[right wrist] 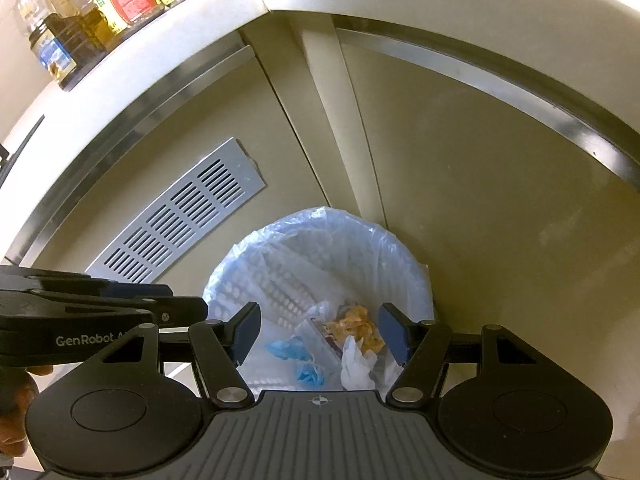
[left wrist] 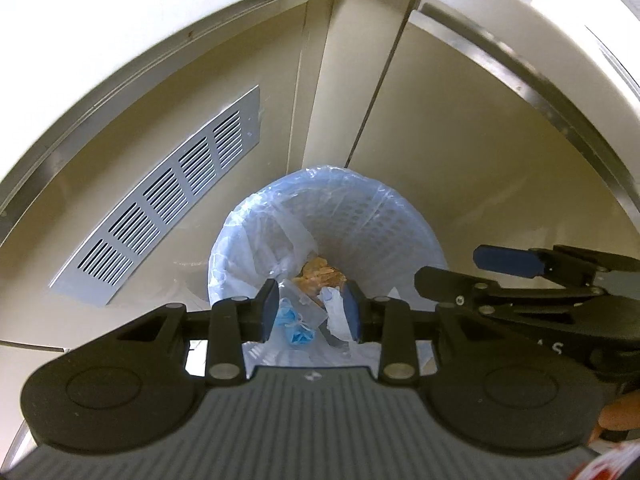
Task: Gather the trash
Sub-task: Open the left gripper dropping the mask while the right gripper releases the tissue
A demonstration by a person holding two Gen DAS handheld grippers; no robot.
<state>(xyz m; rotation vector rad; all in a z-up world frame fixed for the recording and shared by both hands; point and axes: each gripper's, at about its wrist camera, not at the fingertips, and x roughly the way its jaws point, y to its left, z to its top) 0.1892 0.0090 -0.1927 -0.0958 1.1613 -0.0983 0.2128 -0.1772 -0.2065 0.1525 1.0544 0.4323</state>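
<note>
A white perforated bin (left wrist: 400, 208) (right wrist: 400, 252) lined with a pale blue bag stands on the floor in a cabinet corner. Inside lie a crumpled orange wrapper (left wrist: 320, 276) (right wrist: 356, 328), a white tissue (left wrist: 336, 316) (right wrist: 354, 364) and blue crumpled pieces (left wrist: 296, 328) (right wrist: 292, 350). My left gripper (left wrist: 312, 312) (right wrist: 184, 300) hangs over the bin, its jaws a narrow gap apart with nothing between them. To its right, my right gripper (right wrist: 318, 332) (left wrist: 460, 268) also hovers over the bin, open wide and empty.
Beige cabinet fronts meet in a corner behind the bin. A metal vent grille (left wrist: 160, 208) (right wrist: 180, 216) sits in the left panel. Bottles (right wrist: 100, 8) stand on the white countertop above. A person's hand (right wrist: 16, 400) holds the left gripper.
</note>
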